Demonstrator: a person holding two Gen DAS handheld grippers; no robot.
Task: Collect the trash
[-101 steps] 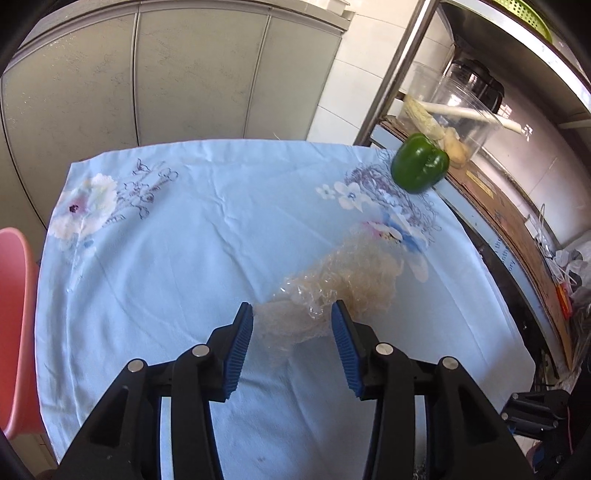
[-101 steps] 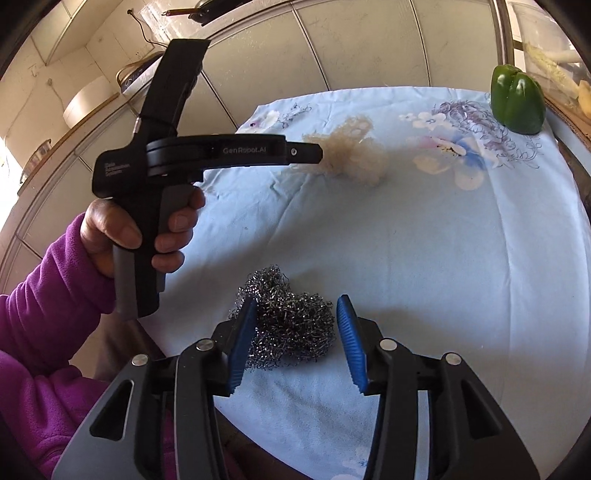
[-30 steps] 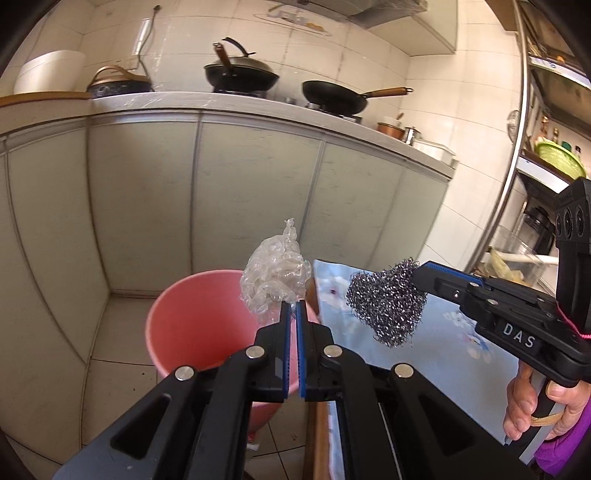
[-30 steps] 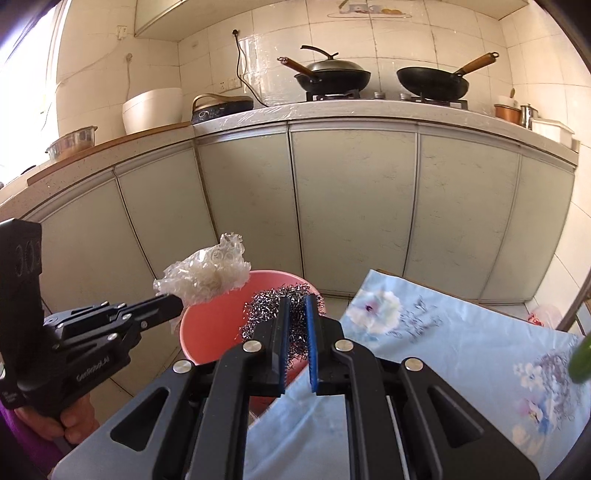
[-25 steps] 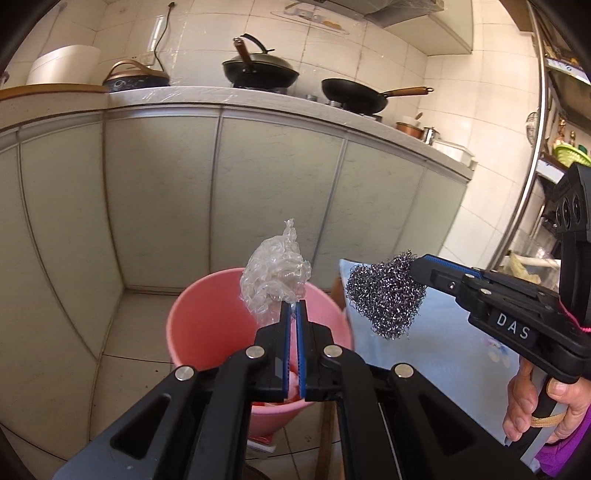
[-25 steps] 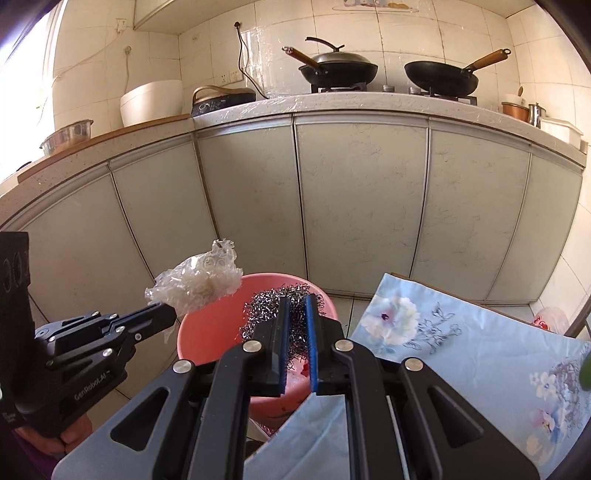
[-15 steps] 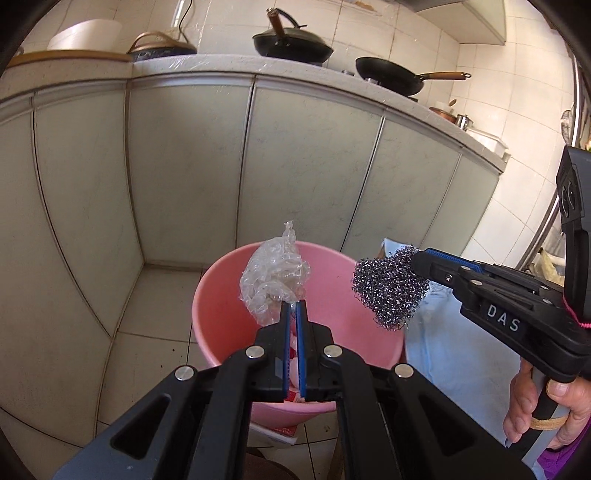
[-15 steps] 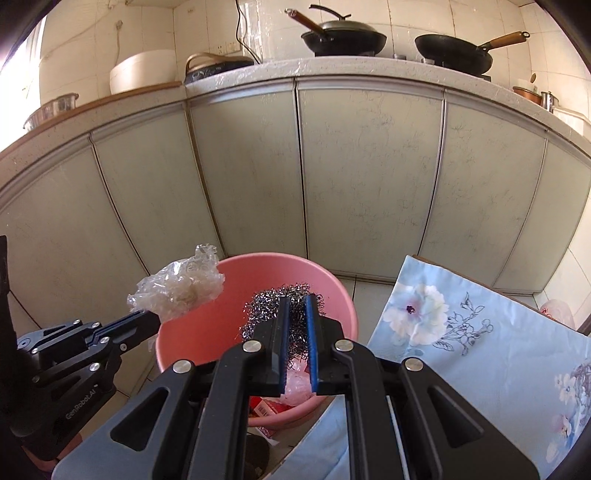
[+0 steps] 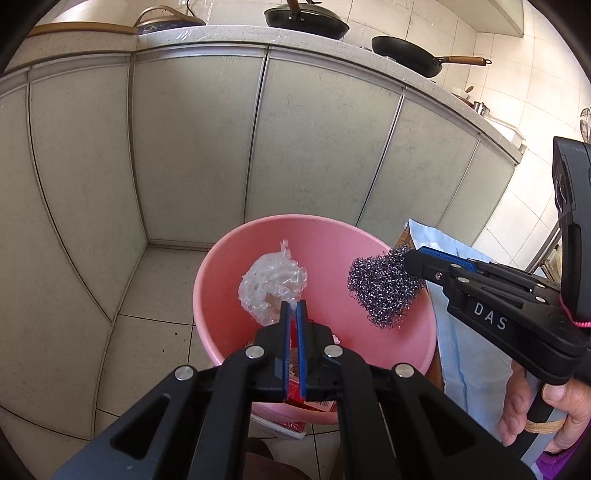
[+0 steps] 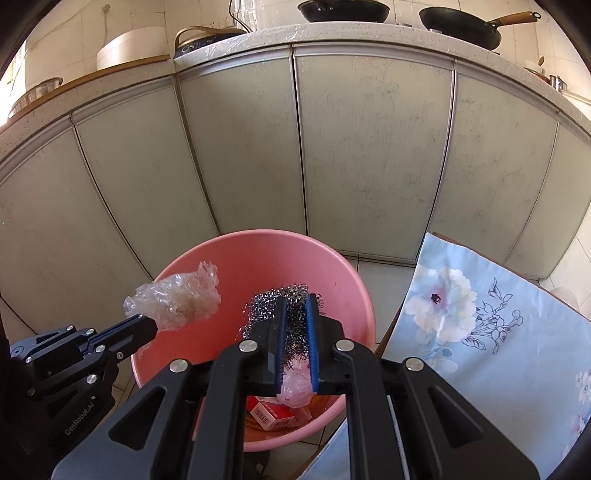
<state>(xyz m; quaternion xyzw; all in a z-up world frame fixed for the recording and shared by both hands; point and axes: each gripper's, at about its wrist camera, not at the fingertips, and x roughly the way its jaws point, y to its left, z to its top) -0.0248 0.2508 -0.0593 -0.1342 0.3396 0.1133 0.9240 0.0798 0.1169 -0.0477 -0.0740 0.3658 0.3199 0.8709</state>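
My left gripper (image 9: pixel 293 303) is shut on a crumpled clear plastic wrap (image 9: pixel 272 288) and holds it over the open pink bucket (image 9: pixel 221 266). My right gripper (image 10: pixel 296 299) is shut on a steel wool scrubber (image 10: pixel 282 295), its jaws slightly apart around the wad, also above the pink bucket (image 10: pixel 347 280). The scrubber (image 9: pixel 382 286) and the right gripper show in the left wrist view. The wrap (image 10: pixel 177 299) and the left gripper show in the right wrist view. A red box (image 10: pixel 271 411) and a clear bag (image 10: pixel 295 387) lie in the bucket.
The bucket stands on a tiled floor (image 9: pixel 147 332) in front of grey kitchen cabinets (image 10: pixel 369 166). The table with a blue floral cloth (image 10: pixel 480 332) is just right of the bucket. Pans (image 10: pixel 343 11) sit on the counter above.
Both grippers have carried their loads from the table to the bucket and tilted down over its mouth. The right jaws have parted slightly around the scrubber.
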